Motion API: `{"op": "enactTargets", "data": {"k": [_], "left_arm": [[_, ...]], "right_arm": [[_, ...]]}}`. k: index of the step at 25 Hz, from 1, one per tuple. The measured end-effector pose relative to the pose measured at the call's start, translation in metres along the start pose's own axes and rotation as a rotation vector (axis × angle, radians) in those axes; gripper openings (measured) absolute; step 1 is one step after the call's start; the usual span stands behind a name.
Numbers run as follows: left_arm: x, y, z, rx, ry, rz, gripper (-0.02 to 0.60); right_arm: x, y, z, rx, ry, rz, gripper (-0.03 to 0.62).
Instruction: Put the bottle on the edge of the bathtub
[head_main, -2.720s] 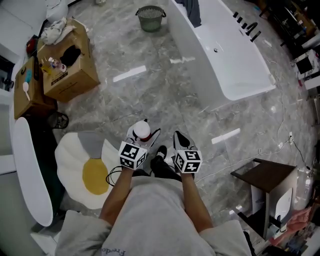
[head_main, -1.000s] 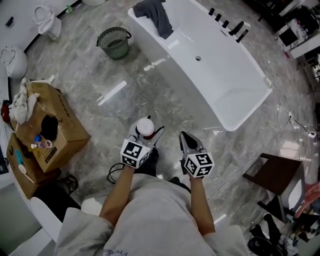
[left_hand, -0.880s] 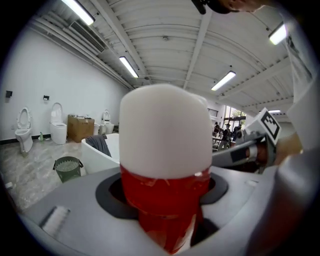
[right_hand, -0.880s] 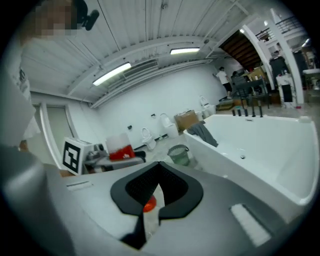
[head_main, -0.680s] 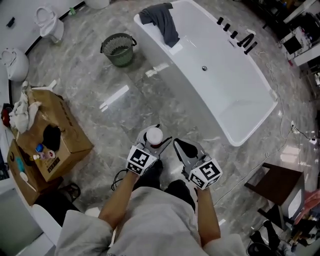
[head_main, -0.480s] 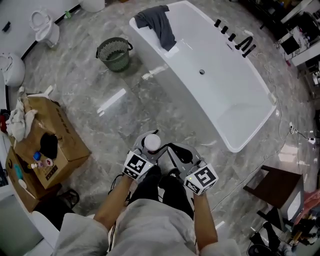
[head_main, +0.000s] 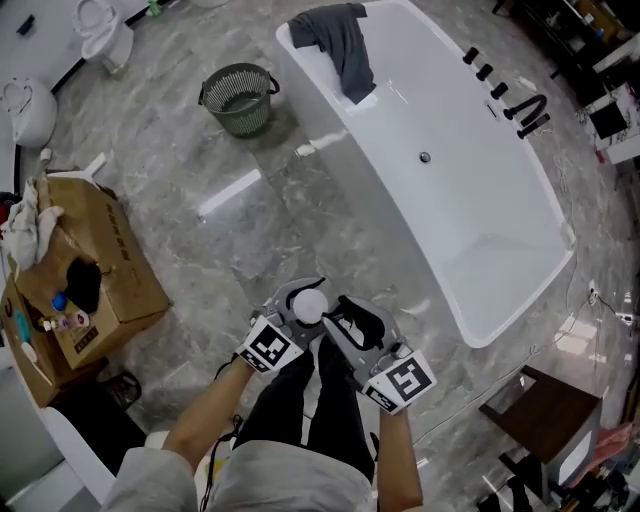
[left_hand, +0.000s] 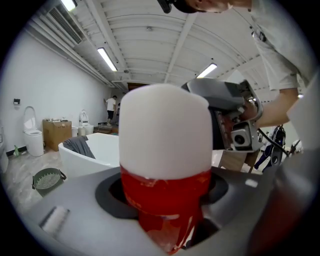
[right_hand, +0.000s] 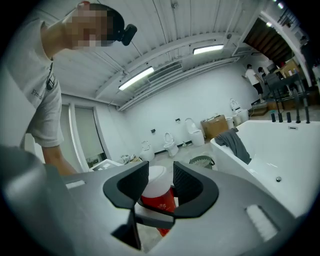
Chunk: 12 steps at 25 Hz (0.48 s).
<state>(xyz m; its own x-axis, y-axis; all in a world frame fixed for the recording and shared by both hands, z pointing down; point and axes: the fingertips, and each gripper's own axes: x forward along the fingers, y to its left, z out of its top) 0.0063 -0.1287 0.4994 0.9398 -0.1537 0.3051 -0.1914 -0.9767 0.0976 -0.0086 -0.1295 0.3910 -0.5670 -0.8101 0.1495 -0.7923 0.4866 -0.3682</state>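
A red bottle with a white cap (head_main: 309, 305) stands upright in my left gripper (head_main: 292, 300), which is shut on its red body (left_hand: 165, 200) below the cap. My right gripper (head_main: 340, 315) is close beside it on the right and points at it. Its jaws have just been opening and now stand apart. In the right gripper view the bottle (right_hand: 159, 195) shows through the gap of the right gripper (right_hand: 161, 181); I cannot tell whether the pads touch it. The white bathtub (head_main: 470, 230) lies ahead and to the right, over the grey marble floor.
A grey cloth (head_main: 342, 38) hangs over the tub's far end, and black taps (head_main: 528, 108) stand on its right rim. A green basket (head_main: 238, 97) sits on the floor to the left of the tub. Cardboard boxes (head_main: 85, 285) are at the left, a brown stool (head_main: 555, 415) at the lower right.
The two grippers have come together: the right one swung left to the bottle and its jaws parted. The bathtub now sits nearer in the head view.
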Motion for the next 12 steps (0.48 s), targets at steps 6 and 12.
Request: {"op": "enactTargets", "data": {"k": [6, 12], "left_arm": [[0.040, 0.031, -0.041, -0.021, 0.024, 0.031, 0.333], [0.075, 0.039, -0.078, -0.021, 0.068, 0.050, 0.334]], "right_arm": [[0.029, -0.041, -0.036, 0.000, 0.049, 0.045, 0.174], [0.044, -0.076, -0.080, -0.036, 0.195, 0.079, 0.306]]}}
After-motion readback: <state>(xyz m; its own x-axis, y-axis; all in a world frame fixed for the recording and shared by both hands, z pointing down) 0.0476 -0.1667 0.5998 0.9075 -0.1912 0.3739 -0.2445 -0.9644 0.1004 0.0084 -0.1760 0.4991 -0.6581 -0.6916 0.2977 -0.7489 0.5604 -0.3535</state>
